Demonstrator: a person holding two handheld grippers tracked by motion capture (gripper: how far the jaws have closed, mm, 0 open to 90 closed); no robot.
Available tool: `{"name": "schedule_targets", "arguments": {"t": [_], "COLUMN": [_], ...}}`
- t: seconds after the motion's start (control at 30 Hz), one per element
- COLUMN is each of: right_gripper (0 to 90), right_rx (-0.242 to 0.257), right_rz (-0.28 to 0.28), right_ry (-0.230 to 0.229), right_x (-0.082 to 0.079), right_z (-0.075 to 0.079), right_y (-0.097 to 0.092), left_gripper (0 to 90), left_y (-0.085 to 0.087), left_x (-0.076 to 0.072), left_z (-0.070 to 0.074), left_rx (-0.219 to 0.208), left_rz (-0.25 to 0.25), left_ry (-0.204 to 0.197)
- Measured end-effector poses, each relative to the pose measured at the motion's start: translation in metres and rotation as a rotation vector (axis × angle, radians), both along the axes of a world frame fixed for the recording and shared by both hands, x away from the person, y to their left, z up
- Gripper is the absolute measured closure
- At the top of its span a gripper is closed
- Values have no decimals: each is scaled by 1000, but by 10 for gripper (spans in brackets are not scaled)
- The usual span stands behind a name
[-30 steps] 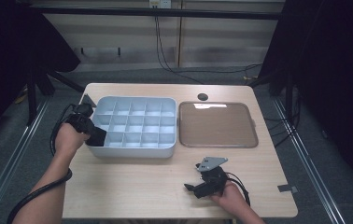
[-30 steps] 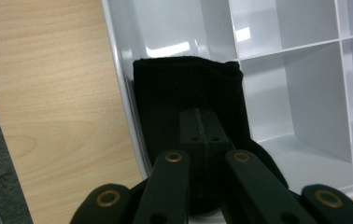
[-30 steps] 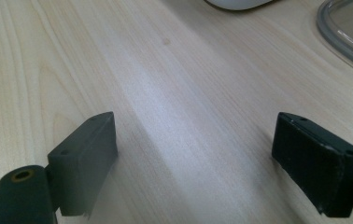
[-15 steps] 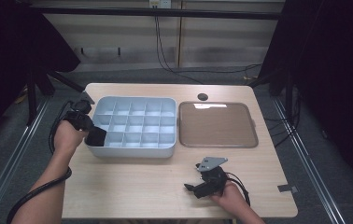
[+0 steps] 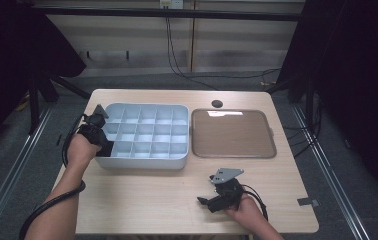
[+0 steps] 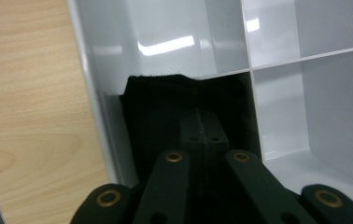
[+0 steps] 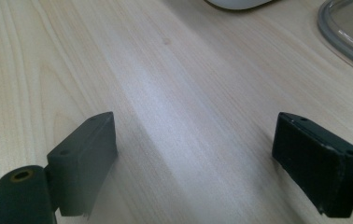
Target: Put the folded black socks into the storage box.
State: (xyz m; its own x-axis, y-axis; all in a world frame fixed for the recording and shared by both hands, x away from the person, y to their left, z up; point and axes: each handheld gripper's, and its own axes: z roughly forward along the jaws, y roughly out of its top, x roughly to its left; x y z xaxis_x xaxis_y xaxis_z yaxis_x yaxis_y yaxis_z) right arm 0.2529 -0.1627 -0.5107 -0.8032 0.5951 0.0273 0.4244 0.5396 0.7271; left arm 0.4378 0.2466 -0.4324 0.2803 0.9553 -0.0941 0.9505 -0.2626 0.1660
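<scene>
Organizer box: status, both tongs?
Left tongs shut on black cloth in organizer box corner cell. Right tongs open over bare table. Nothing obstructing.

1. Your left gripper [image 5: 106, 148] stands with jaws together inside the near-left corner compartment of the divided box [image 5: 179, 161]; a black cloth [image 6: 165, 100] lines that cell, and its walls close you in on every side but above.
2. The box's other compartments lie open from above; thin dividers separate them.
3. The tray [image 5: 269, 152] sits just right of the box, a narrow gap between them.
4. Your right gripper [image 5: 208, 202] rests, jaws wide apart, on bare table [image 5: 142, 200]; the near strip of wood ahead of it runs unobstructed.
</scene>
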Motion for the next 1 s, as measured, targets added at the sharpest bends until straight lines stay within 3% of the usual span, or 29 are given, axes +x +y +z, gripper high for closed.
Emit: {"name": "schedule_targets", "arguments": {"t": [0.5, 0.7, 1.0], "right_gripper": [134, 134, 134], "right_rx": [0, 0, 2], "right_rz": [1, 1, 0], "right_ry": [0, 1, 2], "right_x": [0, 0, 0], "right_z": [0, 0, 0], "right_y": [0, 0, 0], "left_gripper": [900, 900, 827], "left_y": [1, 2, 3], "left_x": [-5, -6, -6], "left_z": [-4, 0, 14], "left_rx": [-16, -34, -17], "left_rz": [-14, -14, -21], "left_ry": [-15, -3, -20]}}
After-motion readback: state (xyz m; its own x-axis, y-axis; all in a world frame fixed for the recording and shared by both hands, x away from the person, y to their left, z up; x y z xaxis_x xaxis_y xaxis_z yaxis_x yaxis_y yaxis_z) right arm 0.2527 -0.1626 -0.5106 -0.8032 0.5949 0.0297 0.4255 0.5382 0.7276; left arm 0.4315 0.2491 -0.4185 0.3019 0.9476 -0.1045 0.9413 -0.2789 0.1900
